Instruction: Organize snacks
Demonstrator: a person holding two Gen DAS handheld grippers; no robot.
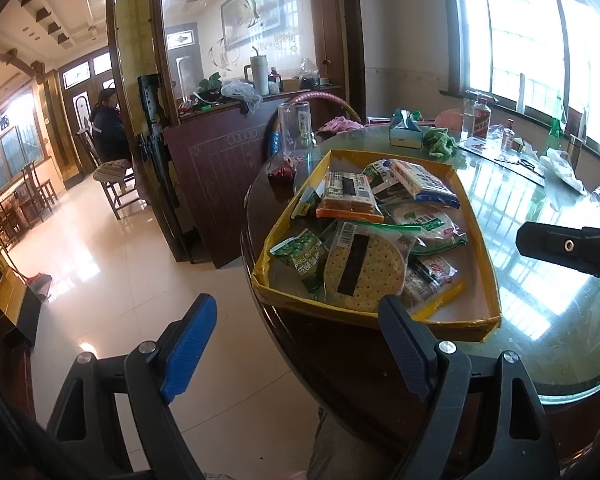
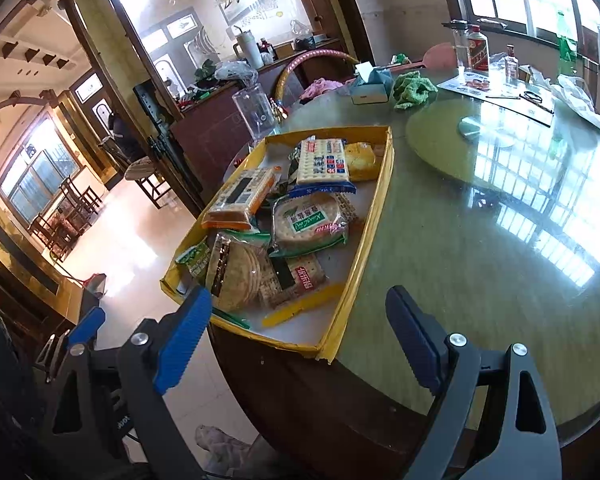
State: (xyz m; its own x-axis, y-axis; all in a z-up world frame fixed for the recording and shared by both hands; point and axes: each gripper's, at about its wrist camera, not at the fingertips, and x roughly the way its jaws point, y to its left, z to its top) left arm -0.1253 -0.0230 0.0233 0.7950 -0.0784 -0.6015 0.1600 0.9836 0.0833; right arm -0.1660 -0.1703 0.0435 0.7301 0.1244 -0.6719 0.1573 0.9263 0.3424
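A shallow yellow cardboard tray [image 1: 496, 288] [image 2: 380, 196] sits at the near edge of a round glass-topped table [image 1: 540, 280] [image 2: 480, 240]. Inside lies a jumbled heap of snack packets: a round cracker pack [image 1: 364, 268] [image 2: 236, 272], an orange-edged pack [image 1: 350, 196] [image 2: 240, 200], a blue-edged cracker pack [image 1: 424, 182] [image 2: 324, 164] and a green packet [image 1: 306, 254] [image 2: 194, 258]. My left gripper [image 1: 300, 352] hangs open just short of the tray's near rim, holding nothing. My right gripper [image 2: 300, 344] is open and empty too, over the tray's near corner.
Farther back on the table are a tissue box [image 2: 370, 84], a green cloth [image 2: 414, 88], bottles [image 2: 476, 54], a clear jar [image 2: 254, 114] and a white plastic bag [image 2: 580, 96]. A person [image 1: 108, 128] sits on a chair across the tiled floor [image 1: 100, 260]. A dark cabinet [image 1: 216, 168] stands left of the table.
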